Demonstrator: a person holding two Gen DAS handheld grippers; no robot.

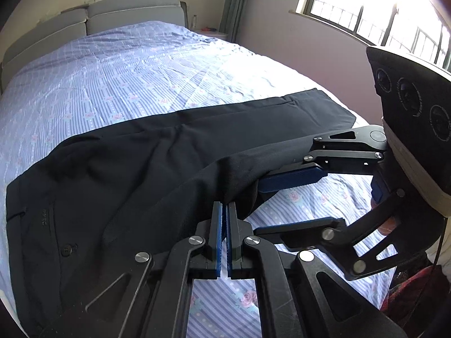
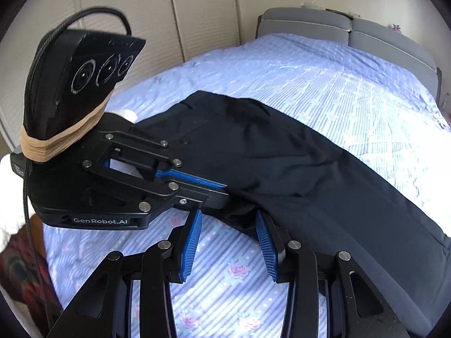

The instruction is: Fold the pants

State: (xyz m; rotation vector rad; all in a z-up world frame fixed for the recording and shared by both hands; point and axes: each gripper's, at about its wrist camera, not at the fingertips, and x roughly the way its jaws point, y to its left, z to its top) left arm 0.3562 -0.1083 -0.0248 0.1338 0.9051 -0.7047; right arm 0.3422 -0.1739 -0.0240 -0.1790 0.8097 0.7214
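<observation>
Black pants [image 1: 118,163] lie across the bed, waistband with pocket and button at the left, legs running right. They also show in the right wrist view [image 2: 282,152]. My left gripper [image 1: 224,207] is shut on a lifted fold of the pants' near edge; in the right wrist view it [image 2: 225,190] comes in from the left, pinching the cloth. My right gripper [image 2: 228,219] is open, its blue pads [image 2: 191,242] either side of the cloth edge just beside the left gripper. In the left wrist view its upper finger [image 1: 290,178] lies against the fold.
The bed [image 1: 126,79] has a blue striped floral sheet and a grey headboard [image 1: 93,19]. A window [image 1: 380,19] is on the right wall. A red patterned cloth [image 2: 17,276] lies beside the bed's near edge. Pale wardrobe panels [image 2: 203,8] stand behind.
</observation>
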